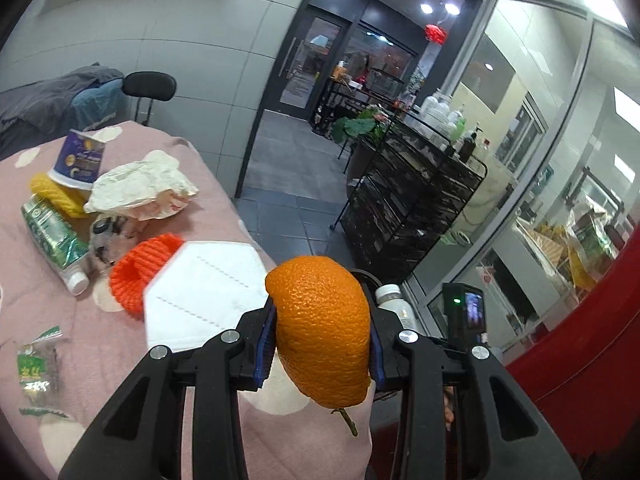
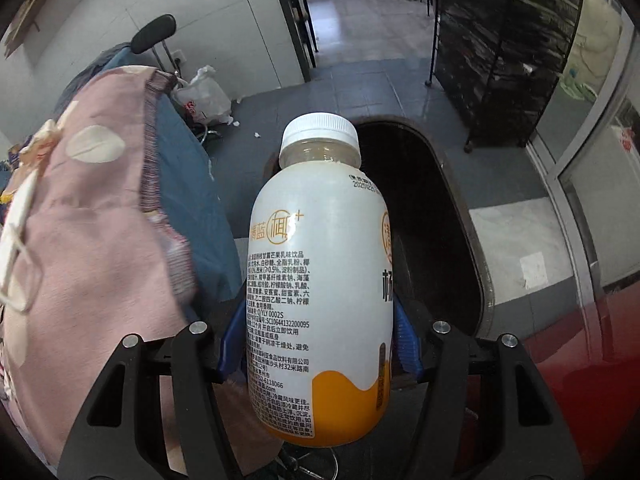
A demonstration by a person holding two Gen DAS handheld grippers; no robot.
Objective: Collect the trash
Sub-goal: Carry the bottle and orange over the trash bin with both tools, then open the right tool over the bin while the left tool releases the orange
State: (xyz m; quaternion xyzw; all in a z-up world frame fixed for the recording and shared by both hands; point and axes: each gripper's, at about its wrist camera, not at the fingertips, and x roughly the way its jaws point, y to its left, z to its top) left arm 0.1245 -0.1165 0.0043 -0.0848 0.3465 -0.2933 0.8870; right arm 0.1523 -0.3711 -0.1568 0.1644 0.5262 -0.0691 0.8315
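Left tongs [image 1: 322, 344] around orange peel [image 1: 322, 332], right tongs [image 2: 318, 344] around bottle [image 2: 320, 280]

Counted: one orange peel [image 1: 322, 332], two bottles – white drink bottle [image 2: 320, 280] and green-label bottle [image 1: 54, 240], two foam nets – orange net [image 1: 140, 272], yellow net [image 1: 56, 194], one mask [image 1: 204, 296], one paper cup [image 1: 80, 158], one crumpled wrapper [image 1: 140, 186], one green packet [image 1: 38, 372].

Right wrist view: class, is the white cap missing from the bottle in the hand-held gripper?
No. The white cap sits on the bottle clamped in the right hand-held gripper.
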